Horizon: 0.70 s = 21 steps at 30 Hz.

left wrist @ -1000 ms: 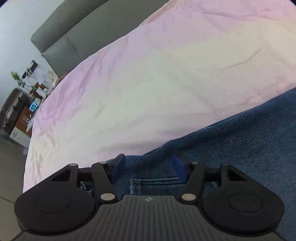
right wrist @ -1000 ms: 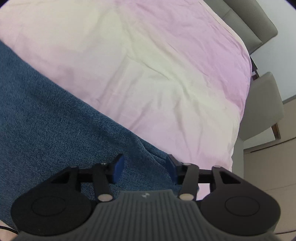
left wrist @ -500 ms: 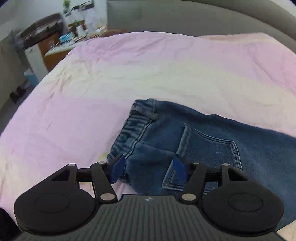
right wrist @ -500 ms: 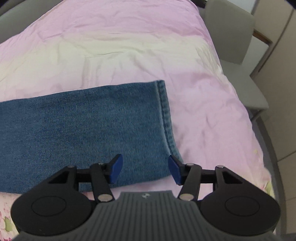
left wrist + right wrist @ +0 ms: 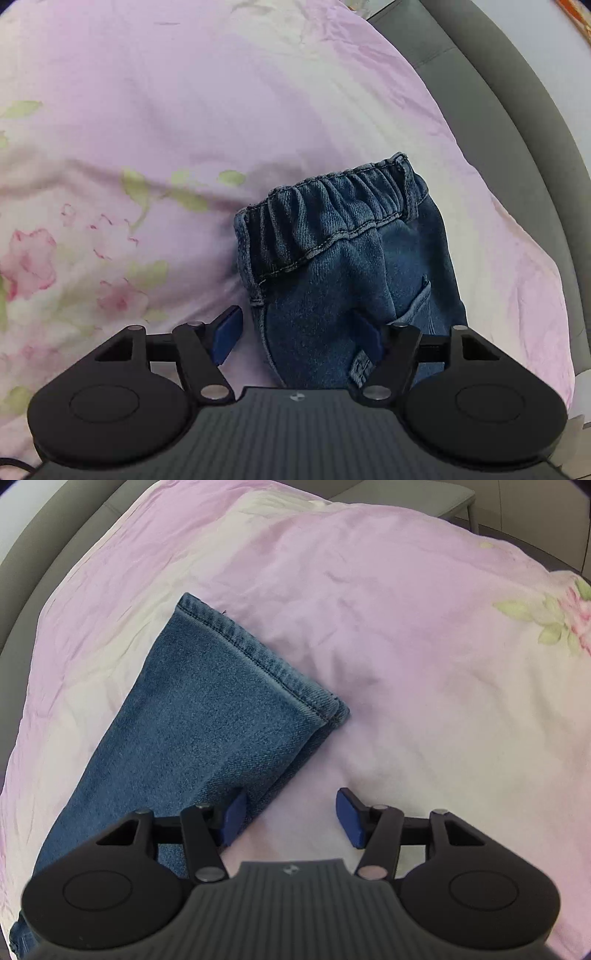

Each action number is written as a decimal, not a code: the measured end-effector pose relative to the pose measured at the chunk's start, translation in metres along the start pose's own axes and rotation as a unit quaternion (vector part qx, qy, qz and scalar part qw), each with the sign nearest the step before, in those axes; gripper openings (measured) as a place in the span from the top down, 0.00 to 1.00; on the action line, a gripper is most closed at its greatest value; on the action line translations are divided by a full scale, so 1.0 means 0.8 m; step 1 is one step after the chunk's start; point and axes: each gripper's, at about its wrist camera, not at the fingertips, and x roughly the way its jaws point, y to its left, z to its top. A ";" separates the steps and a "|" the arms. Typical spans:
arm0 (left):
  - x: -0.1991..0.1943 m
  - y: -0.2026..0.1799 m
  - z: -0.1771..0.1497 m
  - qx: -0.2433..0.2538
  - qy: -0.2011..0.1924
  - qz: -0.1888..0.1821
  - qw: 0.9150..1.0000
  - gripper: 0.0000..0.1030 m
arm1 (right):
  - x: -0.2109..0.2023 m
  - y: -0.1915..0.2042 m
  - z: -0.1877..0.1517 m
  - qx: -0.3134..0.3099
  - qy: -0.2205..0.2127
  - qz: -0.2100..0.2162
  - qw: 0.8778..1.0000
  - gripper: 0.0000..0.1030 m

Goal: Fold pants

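Note:
Blue denim pants lie flat on a pink floral bedsheet. In the left wrist view I see the elastic waistband end with a back pocket. My left gripper is open, its jaws straddling the near side edge of the waist end. In the right wrist view I see the hemmed leg end. My right gripper is open, its left blue pad over the leg's near edge, its right pad over bare sheet.
The pink sheet covers the whole bed and continues in the right wrist view. A grey padded bed frame curves along the right edge; it also shows at the top left of the right wrist view.
Both grippers have swung round to face the pants' two ends: the left now looks along the waistband, the right along the leg hem. Both stay open.

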 end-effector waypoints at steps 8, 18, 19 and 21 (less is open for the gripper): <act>-0.013 -0.048 0.002 0.079 -0.031 0.042 0.995 0.53 | 0.013 0.012 0.008 0.022 -0.044 0.006 0.999 0.88; 0.012 -0.057 0.008 0.147 -0.003 0.116 0.982 0.52 | -0.043 -0.015 0.073 -0.032 -0.088 -0.111 0.989 1.00; 0.015 -0.058 0.002 0.158 -0.013 0.123 0.980 0.50 | -0.044 -0.029 0.074 -0.018 -0.084 -0.109 0.990 1.00; 0.018 -0.070 -0.011 0.194 -0.025 0.149 0.969 0.44 | -0.046 -0.047 0.070 -0.029 -0.071 -0.082 0.994 1.00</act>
